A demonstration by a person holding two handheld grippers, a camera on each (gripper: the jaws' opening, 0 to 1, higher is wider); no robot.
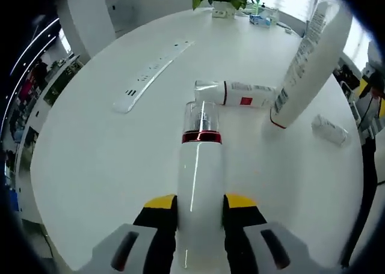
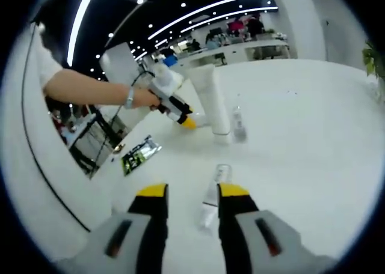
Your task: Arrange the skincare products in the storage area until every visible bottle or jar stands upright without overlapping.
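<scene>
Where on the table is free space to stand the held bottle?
Bare table lies between the power strip and the left gripper. Ahead is crowded: a lying bottle, a tilted tube, and a small bottle.

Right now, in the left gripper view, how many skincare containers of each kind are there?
Clear-capped bottles: 2
Tall white tube: 1
Small lying bottle: 1
Total: 4

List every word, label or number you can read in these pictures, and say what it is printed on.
None can be read.
Tube: rows of small print, blurred.
Lying bottle: red label patch and print, too small.
Small bottle: markings unreadable.
Power strip: dark marks, no legible text.
</scene>
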